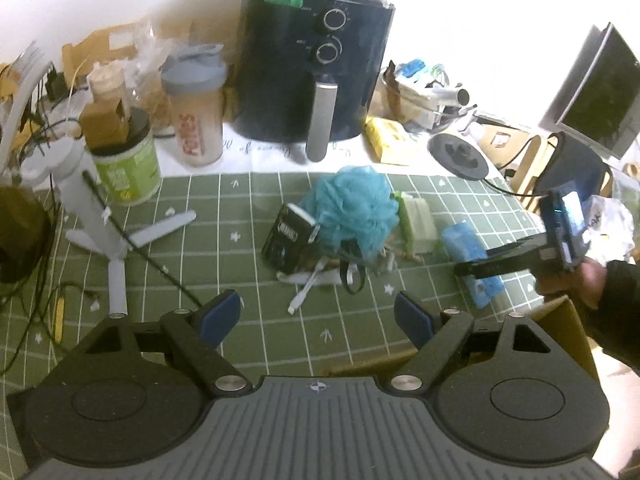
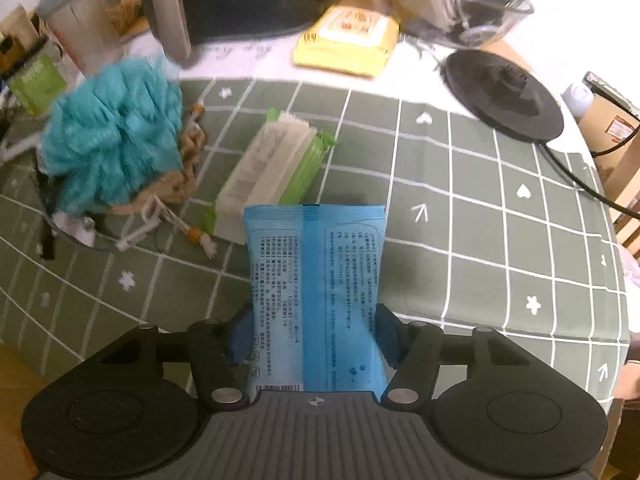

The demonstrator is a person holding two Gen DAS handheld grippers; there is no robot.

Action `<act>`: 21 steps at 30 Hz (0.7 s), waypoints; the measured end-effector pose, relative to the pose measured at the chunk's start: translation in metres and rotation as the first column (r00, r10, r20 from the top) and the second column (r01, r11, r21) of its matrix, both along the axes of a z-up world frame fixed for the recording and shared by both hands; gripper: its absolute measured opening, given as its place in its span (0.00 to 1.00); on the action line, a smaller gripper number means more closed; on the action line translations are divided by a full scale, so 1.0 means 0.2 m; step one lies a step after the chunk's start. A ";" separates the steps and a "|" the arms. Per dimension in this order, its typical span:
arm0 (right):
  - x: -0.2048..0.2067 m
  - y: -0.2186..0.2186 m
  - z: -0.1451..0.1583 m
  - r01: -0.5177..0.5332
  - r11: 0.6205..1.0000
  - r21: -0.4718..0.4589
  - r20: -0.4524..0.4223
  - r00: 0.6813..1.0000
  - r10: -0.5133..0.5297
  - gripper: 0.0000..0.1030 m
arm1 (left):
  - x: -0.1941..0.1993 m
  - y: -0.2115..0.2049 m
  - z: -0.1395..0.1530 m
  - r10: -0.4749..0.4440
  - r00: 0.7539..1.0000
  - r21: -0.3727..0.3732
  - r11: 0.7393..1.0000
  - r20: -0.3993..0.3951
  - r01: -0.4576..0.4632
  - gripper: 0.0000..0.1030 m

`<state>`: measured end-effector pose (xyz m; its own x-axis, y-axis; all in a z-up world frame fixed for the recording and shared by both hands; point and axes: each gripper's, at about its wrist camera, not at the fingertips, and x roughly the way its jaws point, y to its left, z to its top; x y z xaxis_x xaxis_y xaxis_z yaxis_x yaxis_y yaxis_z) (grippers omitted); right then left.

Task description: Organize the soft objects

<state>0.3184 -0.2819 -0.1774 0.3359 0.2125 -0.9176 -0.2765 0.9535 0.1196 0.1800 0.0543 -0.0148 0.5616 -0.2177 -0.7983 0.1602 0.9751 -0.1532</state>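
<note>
My right gripper (image 2: 314, 340) is shut on a blue wipes pack (image 2: 316, 272), its blue pads pinching the pack's sides just above the green checked mat (image 2: 480, 220). The left wrist view shows that gripper (image 1: 466, 268) and the pack (image 1: 464, 240) at the right, held by a hand in a dark sleeve. A fluffy blue bath loofah (image 1: 352, 208) (image 2: 116, 136) lies mid-mat over a burlap pouch (image 2: 176, 184). Beside it are a green-and-white wipes pack (image 1: 418, 222) (image 2: 272, 160) and a small black packet (image 1: 288, 238). My left gripper (image 1: 318, 312) hovers open over bare mat, nothing between its fingers.
At the back stand a dark air fryer (image 1: 312, 60), a shaker bottle (image 1: 198, 108) and a green canister (image 1: 128, 160). A white tripod (image 1: 92, 208) lies at the left. A black kettle base (image 2: 504, 96) and a yellow wipes pack (image 2: 346, 40) sit back right. A cardboard box (image 1: 560, 332) is near right.
</note>
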 end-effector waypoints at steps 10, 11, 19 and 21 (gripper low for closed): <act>-0.14 -0.08 0.23 0.001 0.996 0.087 0.040 0.999 -0.005 0.62 | 0.18 0.04 -0.08 -0.055 0.998 0.032 0.998 0.040 0.054 0.83; -0.16 -0.09 0.25 0.007 0.996 0.094 0.045 0.999 -0.012 0.62 | 0.20 0.05 -0.09 -0.064 0.997 0.033 0.997 0.037 0.063 0.83; -0.26 -0.19 0.40 0.081 0.985 0.152 0.082 0.992 -0.094 0.62 | 0.35 0.02 -0.27 -0.147 0.989 0.154 0.977 -0.027 0.149 0.83; -0.29 -0.21 0.44 0.097 0.983 0.158 0.096 0.989 -0.113 0.62 | 0.39 0.02 -0.32 -0.156 0.986 0.172 0.972 -0.049 0.163 0.82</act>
<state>0.2597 -0.3231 -0.0897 0.4557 0.3060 -0.8359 -0.1940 0.9506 0.2422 0.2577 0.0576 -0.0790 0.5018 -0.1572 -0.8506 0.3135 0.9496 0.0094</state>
